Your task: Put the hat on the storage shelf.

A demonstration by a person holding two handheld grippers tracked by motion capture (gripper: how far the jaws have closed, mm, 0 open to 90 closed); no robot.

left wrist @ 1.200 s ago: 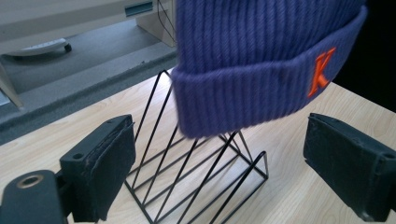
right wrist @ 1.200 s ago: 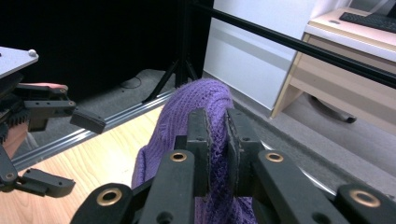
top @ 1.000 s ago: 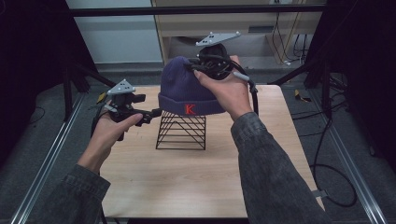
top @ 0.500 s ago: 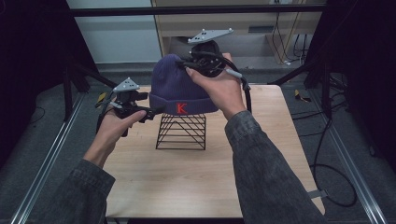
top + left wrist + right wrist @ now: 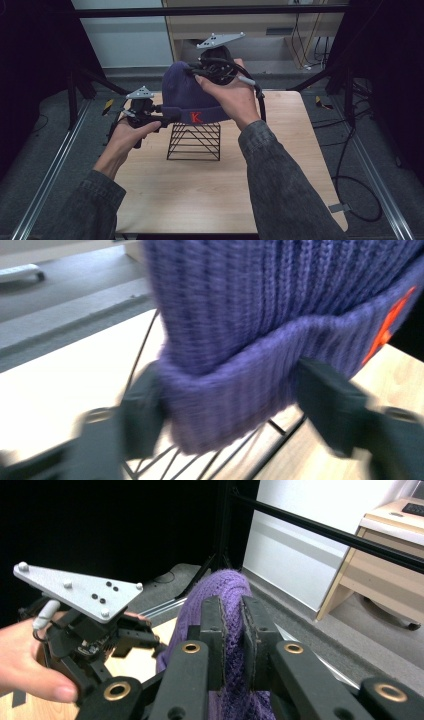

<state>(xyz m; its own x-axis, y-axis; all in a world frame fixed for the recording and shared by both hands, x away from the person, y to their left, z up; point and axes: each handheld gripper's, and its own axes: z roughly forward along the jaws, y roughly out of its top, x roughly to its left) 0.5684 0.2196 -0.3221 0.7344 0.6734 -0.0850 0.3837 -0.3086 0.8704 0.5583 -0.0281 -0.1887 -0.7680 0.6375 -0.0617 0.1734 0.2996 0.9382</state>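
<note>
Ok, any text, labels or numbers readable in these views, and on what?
"K": a red-orange letter on the folded cuff of the purple knit hat, readable in the high view.
In the left gripper view the same mark is cut off and blurred.
No other text is readable.

Looks like a lab or test rig room: wooden desk [image 5: 210, 195] boxed in by black metal framing [image 5: 210, 10], floor rails [image 5: 45, 175], loose cables [image 5: 350, 165] everywhere, office cabinet [image 5: 260, 30] behind.

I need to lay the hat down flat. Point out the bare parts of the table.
Free: the near table between the wire stand and the front edge, and the right strip beside the stand. Crowded: the far left, where both tongs grip the purple hat over the stand.
</note>
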